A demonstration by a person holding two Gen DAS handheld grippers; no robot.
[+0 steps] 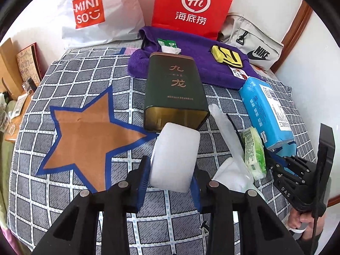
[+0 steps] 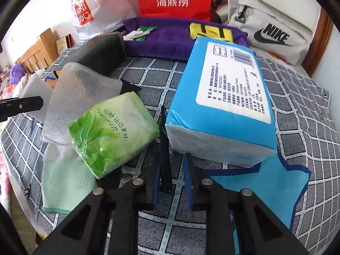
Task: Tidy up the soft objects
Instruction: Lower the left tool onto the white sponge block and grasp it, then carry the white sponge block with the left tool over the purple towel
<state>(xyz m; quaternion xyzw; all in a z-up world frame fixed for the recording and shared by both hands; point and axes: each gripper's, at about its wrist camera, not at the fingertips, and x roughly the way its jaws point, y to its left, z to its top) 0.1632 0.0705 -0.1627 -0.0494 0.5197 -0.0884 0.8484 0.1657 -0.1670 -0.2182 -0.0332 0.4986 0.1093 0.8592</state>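
Note:
My left gripper [image 1: 171, 178] is shut on a white foam block [image 1: 175, 155], held above the checked cloth [image 1: 85, 191] just in front of the open end of a dark green tin [image 1: 174, 91] lying on its side. My right gripper [image 2: 171, 182] is open and empty; a black strap [image 2: 164, 148] lies between its fingers. The green tissue pack [image 2: 114, 133] is just left of it, the blue tissue pack [image 2: 223, 106] just right. A clear mesh bag [image 2: 82, 97] and a pale green glove [image 2: 65, 182] lie at the left. The right gripper shows in the left wrist view [image 1: 276, 165].
A purple towel [image 1: 191, 63] at the back carries a yellow pouch [image 1: 226, 56] and small packets. Behind stand a red bag [image 1: 193, 6], a white MINISO bag [image 1: 95, 12] and a grey Nike bag [image 1: 252, 42]. An orange star [image 1: 89, 136] and a blue star [image 2: 265, 187] mark the cloth.

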